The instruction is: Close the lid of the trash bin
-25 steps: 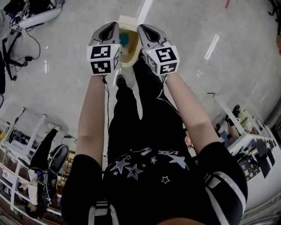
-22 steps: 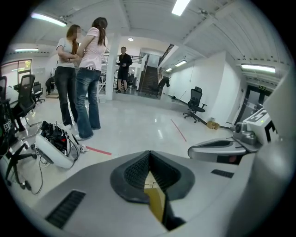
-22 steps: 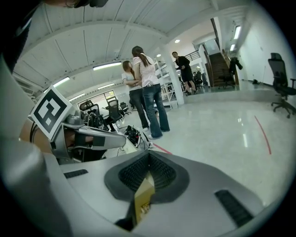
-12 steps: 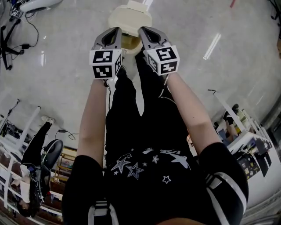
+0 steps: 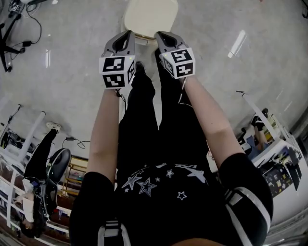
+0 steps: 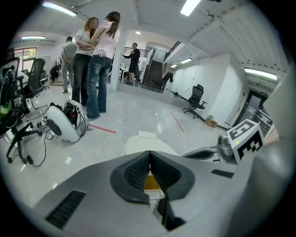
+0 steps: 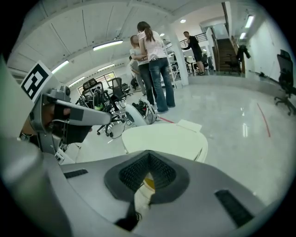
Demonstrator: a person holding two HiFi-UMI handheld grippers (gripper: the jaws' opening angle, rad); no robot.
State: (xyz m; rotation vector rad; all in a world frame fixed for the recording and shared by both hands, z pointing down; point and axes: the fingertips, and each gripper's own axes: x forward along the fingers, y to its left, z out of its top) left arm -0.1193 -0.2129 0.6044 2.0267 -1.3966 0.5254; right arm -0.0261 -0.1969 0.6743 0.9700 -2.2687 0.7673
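The trash bin's cream lid (image 5: 149, 14) lies nearly flat over the bin at the top of the head view. Only a thin dark slit shows under its near edge. My left gripper (image 5: 126, 36) and right gripper (image 5: 161, 36) hang side by side just short of that edge, both shut with nothing between the fingers. In the left gripper view the lid (image 6: 149, 144) sits right beyond the closed left gripper (image 6: 149, 154), and the bin's yellowish wall (image 6: 151, 183) shows below. In the right gripper view the lid (image 7: 162, 139) sits beyond the closed right gripper (image 7: 148, 155).
The holder's legs in black trousers (image 5: 144, 110) stand right before the bin on a glossy grey floor. Two people (image 6: 95, 60) stand far off beside a white pod-shaped machine (image 6: 62, 122) and office chairs (image 6: 21, 106). Shelves and tables (image 5: 269, 144) line the head view's right edge.
The lid has swung down over the bin's opening, hiding the yellow inside and the teal thing in it. Both grippers stayed shut and side by side at its near edge.
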